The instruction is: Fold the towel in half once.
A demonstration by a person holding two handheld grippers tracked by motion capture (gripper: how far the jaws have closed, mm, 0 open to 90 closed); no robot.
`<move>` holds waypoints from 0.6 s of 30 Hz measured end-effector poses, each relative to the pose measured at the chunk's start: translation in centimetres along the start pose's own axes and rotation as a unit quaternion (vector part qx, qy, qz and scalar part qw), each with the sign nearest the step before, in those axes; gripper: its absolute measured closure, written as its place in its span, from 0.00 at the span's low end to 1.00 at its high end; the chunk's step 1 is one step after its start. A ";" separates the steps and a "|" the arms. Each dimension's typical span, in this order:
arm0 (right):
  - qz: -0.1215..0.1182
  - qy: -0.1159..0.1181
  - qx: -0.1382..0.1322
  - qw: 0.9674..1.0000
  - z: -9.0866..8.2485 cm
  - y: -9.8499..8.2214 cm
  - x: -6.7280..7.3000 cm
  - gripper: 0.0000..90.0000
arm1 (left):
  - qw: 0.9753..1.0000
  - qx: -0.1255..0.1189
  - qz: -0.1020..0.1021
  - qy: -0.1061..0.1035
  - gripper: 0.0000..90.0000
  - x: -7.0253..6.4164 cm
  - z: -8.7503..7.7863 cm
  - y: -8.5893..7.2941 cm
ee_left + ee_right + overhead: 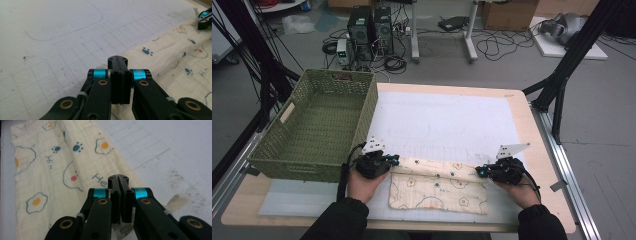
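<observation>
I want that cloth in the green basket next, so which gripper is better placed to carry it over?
Probably the left gripper. It is shut on the cloth's near-basket corner, right beside the green basket. The right gripper holds the far corner, with the whole cloth between it and the basket.

Cloth (437, 187) soft cream woven fabric, crinkly matt texture, printed eggs and paws. Mat (447, 125) white, matt, foam-like, faintly gridded, scuffed with dark smudges. Basket (314, 125) green woven plastic-looking lattice. Table (539, 150) pale wood edge. Gripper links black matt plastic, brass-coloured pins, glossy blue sleeves.
</observation>
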State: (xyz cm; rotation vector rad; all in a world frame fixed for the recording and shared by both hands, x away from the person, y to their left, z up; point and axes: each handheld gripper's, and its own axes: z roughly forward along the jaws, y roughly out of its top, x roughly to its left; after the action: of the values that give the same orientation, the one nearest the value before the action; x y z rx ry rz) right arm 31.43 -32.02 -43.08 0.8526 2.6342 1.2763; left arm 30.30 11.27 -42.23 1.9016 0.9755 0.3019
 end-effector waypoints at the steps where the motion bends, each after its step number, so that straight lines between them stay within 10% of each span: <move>1: -0.002 -0.001 -0.009 1.000 -0.4 0.1 0.1 0.99 | 1.000 -0.003 0.000 -0.001 1.00 -0.1 -0.2 0.0; 12: -0.026 0.036 -0.039 0.998 -2.7 -1.1 3.7 0.97 | 0.999 0.015 0.026 -0.029 0.98 -2.0 -3.1 -1.8; 18: -0.042 0.048 -0.073 0.995 -4.6 -0.6 5.4 0.85 | 0.999 0.007 0.010 -0.040 0.75 -2.2 -4.5 -1.5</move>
State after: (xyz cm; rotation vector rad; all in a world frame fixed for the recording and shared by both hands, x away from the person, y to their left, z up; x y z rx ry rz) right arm 25.20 -32.73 -39.76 0.6693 2.5768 1.5005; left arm 25.58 12.80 -40.68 1.9226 0.9088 0.2288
